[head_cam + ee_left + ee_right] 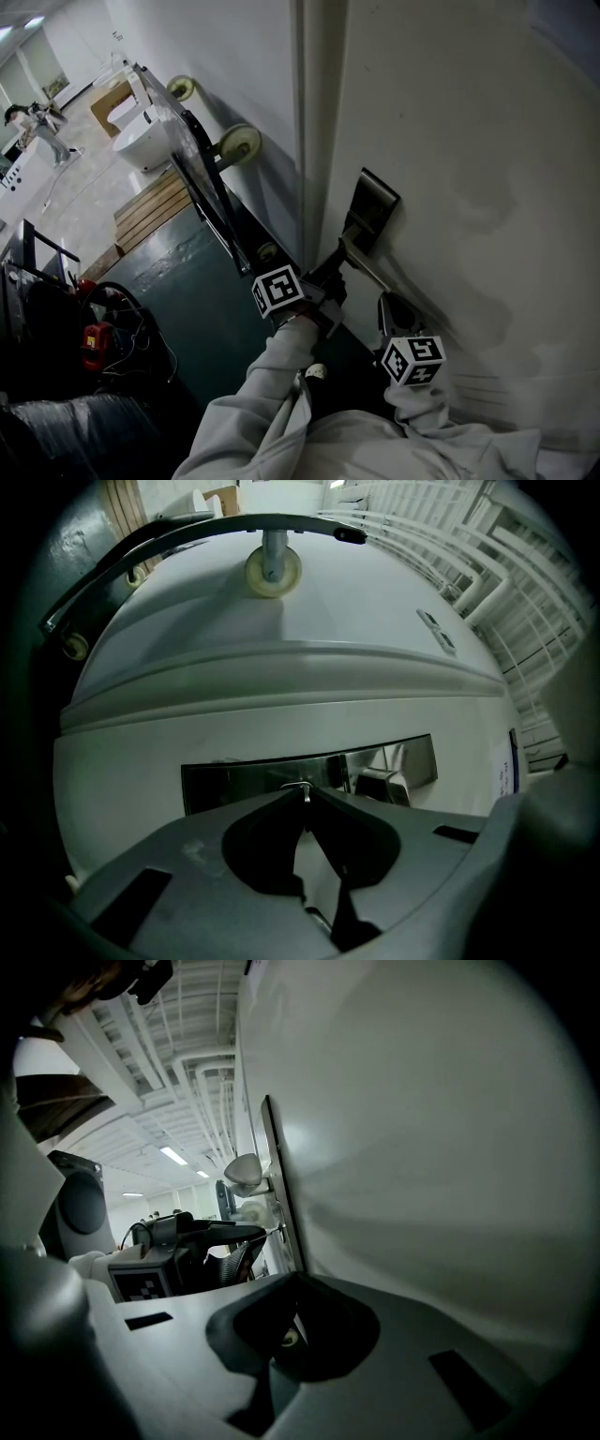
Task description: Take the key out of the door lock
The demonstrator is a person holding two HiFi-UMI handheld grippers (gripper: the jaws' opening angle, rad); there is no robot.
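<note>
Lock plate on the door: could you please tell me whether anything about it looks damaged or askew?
Nothing stands out: the lock plate sits flat and straight on the door, its handle intact, with the left hand-held gripper closed on the key.

Small silver key (303, 791), upright, at shiny rectangular lock plate (239, 778)

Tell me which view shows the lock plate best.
The left gripper view: the lock plate faces the camera, almost whole, behind the left gripper shut on the key. The head view shows the lock plate small and slanted, from above. The right gripper view catches only its edge.
</note>
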